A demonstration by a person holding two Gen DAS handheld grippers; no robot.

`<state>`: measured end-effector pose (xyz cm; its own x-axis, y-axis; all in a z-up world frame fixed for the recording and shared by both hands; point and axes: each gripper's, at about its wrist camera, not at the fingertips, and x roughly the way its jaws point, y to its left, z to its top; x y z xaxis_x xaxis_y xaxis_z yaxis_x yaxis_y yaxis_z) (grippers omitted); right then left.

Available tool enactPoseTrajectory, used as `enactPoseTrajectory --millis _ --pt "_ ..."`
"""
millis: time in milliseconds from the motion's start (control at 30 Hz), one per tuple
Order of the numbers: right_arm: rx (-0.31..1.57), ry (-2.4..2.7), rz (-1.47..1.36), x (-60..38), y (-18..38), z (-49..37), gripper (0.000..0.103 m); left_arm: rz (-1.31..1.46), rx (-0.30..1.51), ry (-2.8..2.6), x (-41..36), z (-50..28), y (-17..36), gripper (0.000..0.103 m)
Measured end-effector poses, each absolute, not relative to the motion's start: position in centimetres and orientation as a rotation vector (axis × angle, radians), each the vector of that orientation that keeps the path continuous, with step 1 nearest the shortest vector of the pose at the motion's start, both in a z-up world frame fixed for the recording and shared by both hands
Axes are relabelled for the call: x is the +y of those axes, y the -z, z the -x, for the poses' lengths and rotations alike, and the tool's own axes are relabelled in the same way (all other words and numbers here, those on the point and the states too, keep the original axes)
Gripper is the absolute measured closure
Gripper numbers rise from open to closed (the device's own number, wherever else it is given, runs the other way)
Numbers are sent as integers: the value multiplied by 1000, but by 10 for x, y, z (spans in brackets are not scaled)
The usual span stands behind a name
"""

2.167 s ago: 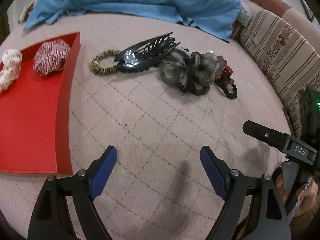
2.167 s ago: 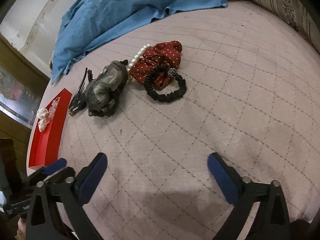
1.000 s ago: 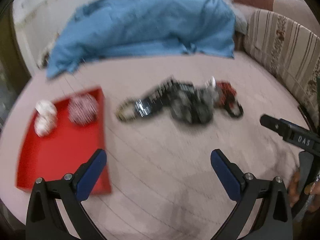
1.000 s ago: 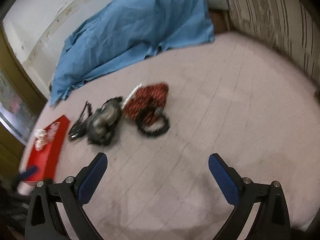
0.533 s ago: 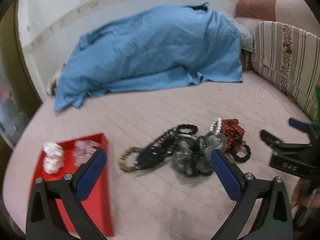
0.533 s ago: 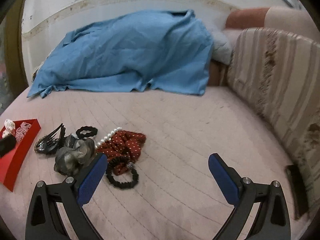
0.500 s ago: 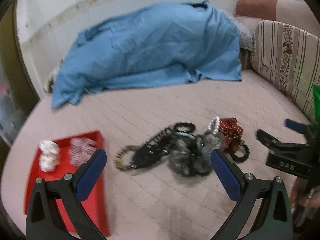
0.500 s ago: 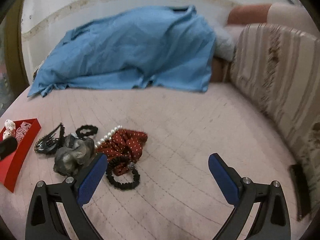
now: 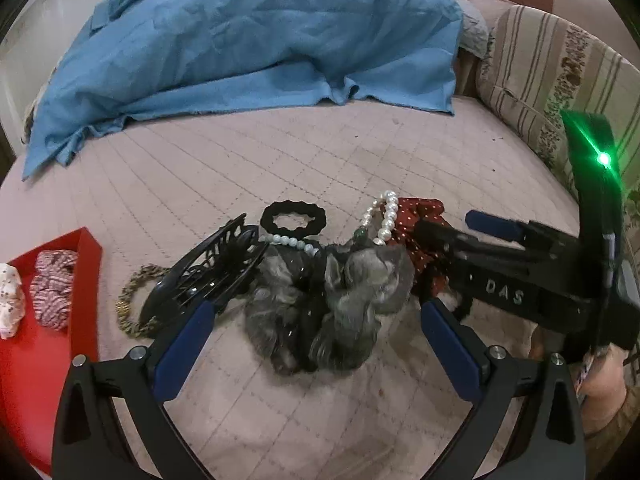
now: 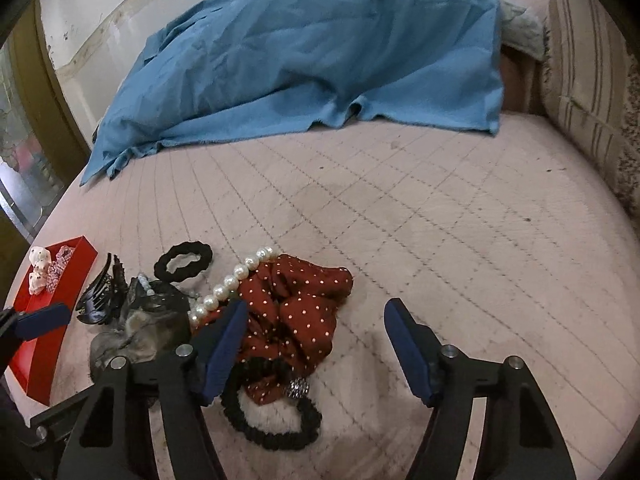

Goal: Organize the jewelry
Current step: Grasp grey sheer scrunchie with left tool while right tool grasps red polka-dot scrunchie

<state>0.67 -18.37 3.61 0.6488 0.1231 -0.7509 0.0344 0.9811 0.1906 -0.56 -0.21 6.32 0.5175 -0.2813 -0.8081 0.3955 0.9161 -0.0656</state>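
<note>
A pile of accessories lies on the pink quilted bed. My left gripper (image 9: 316, 316) is open and straddles a grey chiffon scrunchie (image 9: 332, 304). Beside it lie a black claw clip (image 9: 208, 272), a leopard scrunchie (image 9: 132, 304), a black hair tie (image 9: 293, 219) and a pearl bracelet (image 9: 380, 216). My right gripper (image 10: 316, 328) is open over a red dotted scrunchie (image 10: 296, 304), close above it, with a black beaded hair tie (image 10: 272, 416) below. The right gripper also shows in the left wrist view (image 9: 452, 236). A red tray (image 9: 44, 364) at the left holds two scrunchies.
A blue blanket (image 9: 256, 28) is heaped at the back of the bed. A striped cushion (image 9: 560, 76) stands at the right. The red tray also shows in the right wrist view (image 10: 44, 344) at the far left, near the bed's edge.
Both grippers have dropped and moved in on the pile. The left now straddles the grey scrunchie and the right hangs over the red scrunchie. Both stay open.
</note>
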Motion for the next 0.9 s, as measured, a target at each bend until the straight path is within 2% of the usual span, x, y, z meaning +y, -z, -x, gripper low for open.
enactPoseTrajectory --millis 67,100,200,233,300,333,433,900 --pt "885 -65 -212 -186 -30 -10 36 -116 968 418 -4 -1 -59 15" --pt "895 -73 -221 -187 -27 -12 41 -107 984 424 -6 -4 -55 18" --pt "911 -89 -236 -187 -23 -14 48 -95 1010 445 -10 -8 -51 32" --pt "909 -91 -232 -186 -23 -14 52 -101 1012 449 -13 -8 -50 41" --pt "913 -99 -225 -184 -24 -14 78 -123 1020 464 -18 -6 -49 67" --pt "918 -101 -220 -182 -24 -14 82 -133 1028 466 -19 -6 -48 83" --pt "907 -87 -184 -176 -26 -11 88 -139 1019 471 -17 0 -54 88" --pt "768 -44 -267 -172 -88 47 91 5 931 501 50 44 -118 89"
